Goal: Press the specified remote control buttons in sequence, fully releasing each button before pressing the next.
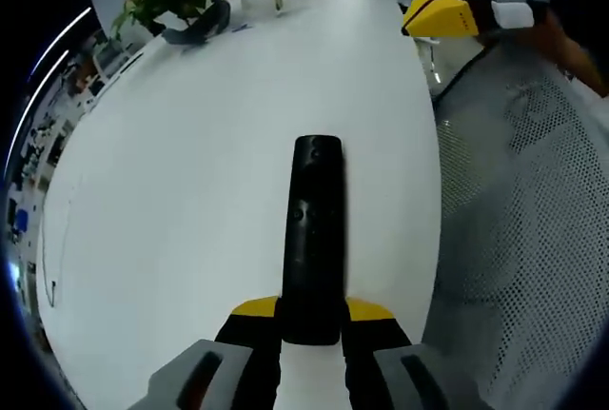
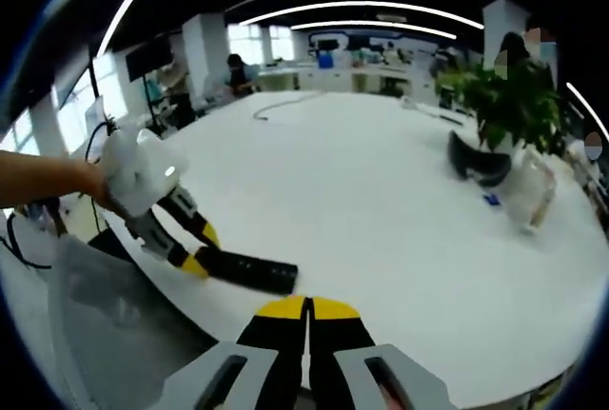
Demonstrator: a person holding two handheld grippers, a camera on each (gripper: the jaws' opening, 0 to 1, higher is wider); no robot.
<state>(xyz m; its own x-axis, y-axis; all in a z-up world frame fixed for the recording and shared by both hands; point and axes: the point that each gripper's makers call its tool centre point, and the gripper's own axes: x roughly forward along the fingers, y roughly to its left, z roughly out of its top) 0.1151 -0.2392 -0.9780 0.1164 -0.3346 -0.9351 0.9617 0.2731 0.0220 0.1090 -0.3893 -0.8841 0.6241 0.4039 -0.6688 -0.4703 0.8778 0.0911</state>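
Note:
A long black remote [image 1: 315, 229] points away from me over the white table [image 1: 190, 191]. My left gripper [image 1: 312, 322] is shut on the remote's near end, its yellow tips on either side. In the right gripper view the same remote [image 2: 249, 270] sticks out over the table's near edge, held by the left gripper [image 2: 193, 252], with a person's hand [image 2: 43, 179] behind it. My right gripper [image 2: 306, 308] is shut with nothing between its jaws, in the air off the table's near edge, right of the remote. The right gripper [image 1: 440, 15] also hangs at the far right of the table.
A potted plant [image 2: 500, 106], a dark visor-like object [image 2: 476, 165] and a clear container [image 2: 528, 191] stand at the table's far side. A cable [image 2: 285, 101] lies across the far end. A grey mesh chair [image 1: 523, 229] sits close against the table edge.

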